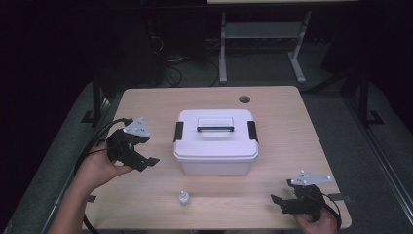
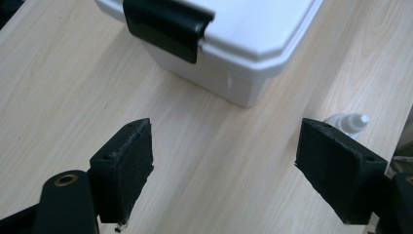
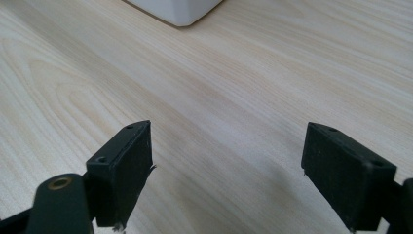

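Observation:
A white lidded storage box [image 1: 215, 141] stands at the middle of the wooden table, with black latches [image 1: 178, 131] on both ends and a handle on its lid. A small white dropper bottle [image 1: 183, 197] stands in front of it. My left gripper [image 1: 146, 152] is held open just left of the box, jaws wide apart, nothing between them. In the left gripper view the box [image 2: 253, 29] and its latch [image 2: 165, 24] are close ahead, and the bottle [image 2: 348, 123] peeks from behind the right jaw. My right gripper [image 1: 282, 195] hangs open near the front right corner.
The table [image 1: 292, 141] has a round cable hole [image 1: 244, 99] at the back right. Beyond the far edge stands another desk's metal frame [image 1: 263, 44] with cables on the floor. In the right gripper view a corner of the box [image 3: 180, 9] shows above bare wood.

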Motion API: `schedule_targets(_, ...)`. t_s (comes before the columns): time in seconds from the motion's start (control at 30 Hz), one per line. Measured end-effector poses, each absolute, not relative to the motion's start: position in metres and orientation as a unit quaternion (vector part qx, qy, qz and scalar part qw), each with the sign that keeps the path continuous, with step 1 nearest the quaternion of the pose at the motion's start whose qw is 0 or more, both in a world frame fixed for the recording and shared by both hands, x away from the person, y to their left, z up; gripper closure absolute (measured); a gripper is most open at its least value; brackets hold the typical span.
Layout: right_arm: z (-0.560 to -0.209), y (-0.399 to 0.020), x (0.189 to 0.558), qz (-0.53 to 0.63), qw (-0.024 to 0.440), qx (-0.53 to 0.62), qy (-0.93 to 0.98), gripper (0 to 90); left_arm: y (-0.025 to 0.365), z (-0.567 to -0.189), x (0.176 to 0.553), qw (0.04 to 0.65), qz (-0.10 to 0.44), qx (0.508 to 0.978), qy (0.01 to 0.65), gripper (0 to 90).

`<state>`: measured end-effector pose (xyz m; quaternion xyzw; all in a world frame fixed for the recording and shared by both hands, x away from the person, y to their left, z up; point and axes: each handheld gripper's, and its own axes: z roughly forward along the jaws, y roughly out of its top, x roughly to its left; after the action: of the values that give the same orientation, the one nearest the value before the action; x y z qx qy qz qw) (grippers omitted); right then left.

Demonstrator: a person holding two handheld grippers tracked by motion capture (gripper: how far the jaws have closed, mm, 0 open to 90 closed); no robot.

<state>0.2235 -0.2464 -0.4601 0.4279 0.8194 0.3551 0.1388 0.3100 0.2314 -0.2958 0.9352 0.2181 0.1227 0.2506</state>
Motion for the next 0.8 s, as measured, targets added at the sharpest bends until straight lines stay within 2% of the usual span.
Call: schedule_targets(0.8, -0.458, -0.250, 0.222, 0.367, 0.137, 0.428, 0.814, 18.3, 0.182, -0.277, 0.332, 0.240, 0.116, 0.946, 0.185, 22.3)
